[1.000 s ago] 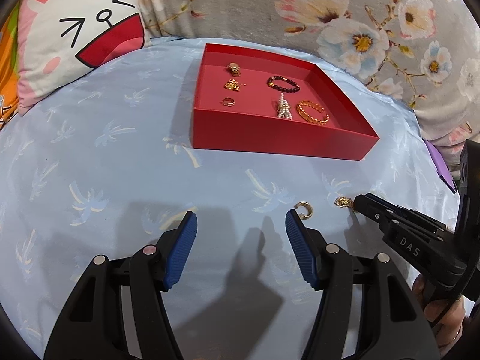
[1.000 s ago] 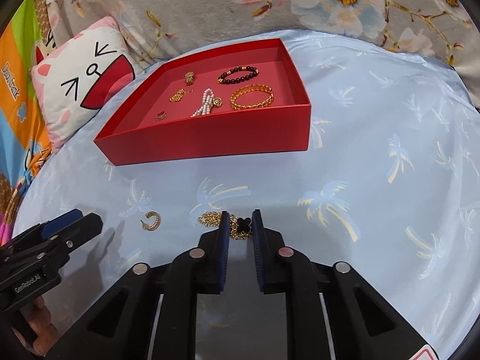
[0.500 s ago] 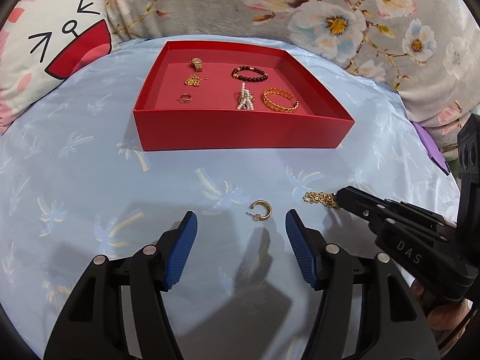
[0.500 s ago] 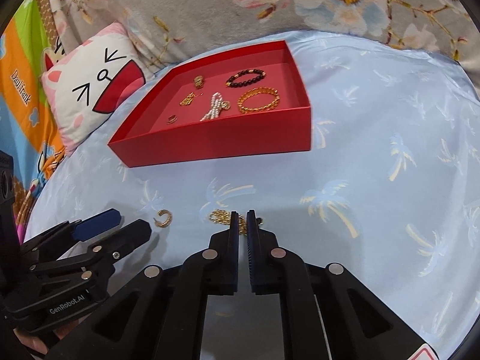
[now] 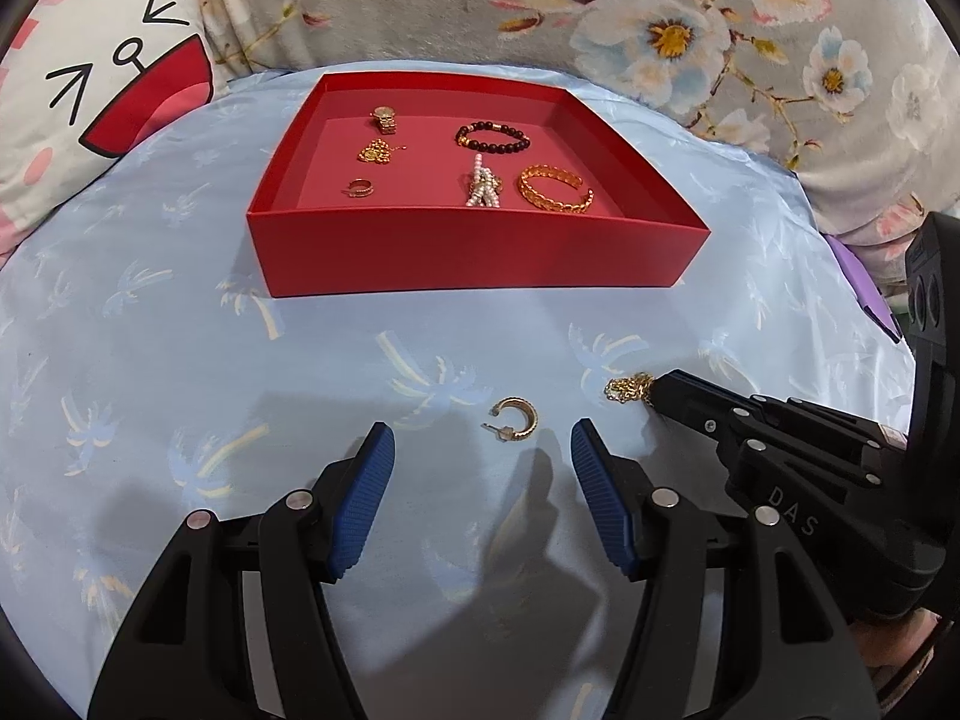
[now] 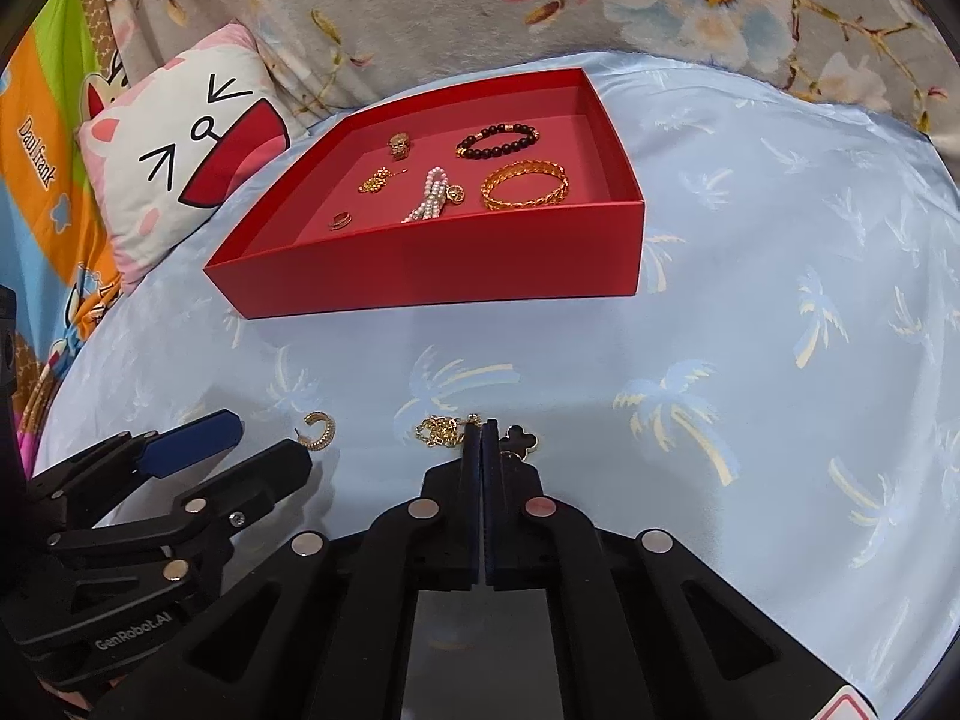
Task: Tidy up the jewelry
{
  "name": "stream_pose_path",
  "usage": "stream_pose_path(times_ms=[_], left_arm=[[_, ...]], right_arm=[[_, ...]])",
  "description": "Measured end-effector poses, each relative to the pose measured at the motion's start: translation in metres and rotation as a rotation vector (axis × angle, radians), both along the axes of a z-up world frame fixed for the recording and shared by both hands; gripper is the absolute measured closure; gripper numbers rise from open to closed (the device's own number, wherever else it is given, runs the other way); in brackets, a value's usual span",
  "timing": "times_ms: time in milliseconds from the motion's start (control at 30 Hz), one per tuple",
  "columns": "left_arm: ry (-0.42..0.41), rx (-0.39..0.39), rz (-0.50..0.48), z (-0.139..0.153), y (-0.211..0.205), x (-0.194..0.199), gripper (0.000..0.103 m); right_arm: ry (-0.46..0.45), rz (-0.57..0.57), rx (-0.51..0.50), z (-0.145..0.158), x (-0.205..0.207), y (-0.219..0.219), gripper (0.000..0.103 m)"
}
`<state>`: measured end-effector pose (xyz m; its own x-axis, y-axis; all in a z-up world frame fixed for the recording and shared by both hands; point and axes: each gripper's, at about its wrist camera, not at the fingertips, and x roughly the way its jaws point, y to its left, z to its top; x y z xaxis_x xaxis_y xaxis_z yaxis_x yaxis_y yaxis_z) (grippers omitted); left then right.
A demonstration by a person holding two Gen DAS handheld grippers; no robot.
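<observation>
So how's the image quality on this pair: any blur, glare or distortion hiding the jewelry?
Left wrist view: sharp, strong fisheye bowing, dark vignette corners; soft shadows under the left gripper, hoop earring crisp. Right wrist view: equally sharp, no glare; the right gripper hides part of the chain, tray contents clear.

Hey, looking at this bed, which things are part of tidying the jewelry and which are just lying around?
Part of the job:
red tray
gold hoop earring
gold chain with black clover charm, pinched in the right claw
left claw, open around the earring

Just lying about:
cat-face pillow
floral blanket
blue palm-print sheet
</observation>
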<state>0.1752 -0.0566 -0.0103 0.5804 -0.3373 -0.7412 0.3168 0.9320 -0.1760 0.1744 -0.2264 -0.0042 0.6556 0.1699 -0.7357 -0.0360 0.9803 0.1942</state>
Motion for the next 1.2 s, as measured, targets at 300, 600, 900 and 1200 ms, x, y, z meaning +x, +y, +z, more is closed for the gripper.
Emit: stream_pose_path(times_ms=[300,600,900,1200], left_arm=[[-0.008,0.016,-0.014,-0.001,-0.012,0.006,0.058],[-0.013,0.023,-0.027,-0.003,-0.017,0.008,0.085],[-0.013,0.012,-0.031,-0.003,-0.018,0.009,0.095],[-0.015,-0.018,-0.001,0.005,-0.002,0.012,0.103]], right_arm=[[-0.066,-0.022,0.053,0.024,-0.014,-0.014,0.103],[-0.093,-0.009,0.06,0.037,-0.019,-0.013,0.103],[-0.012,0.012,0.057,0.013,-0.007,-0.011,0.097],[0.002,0.034,0.035,0.006,0.0,-0.003,0.081]])
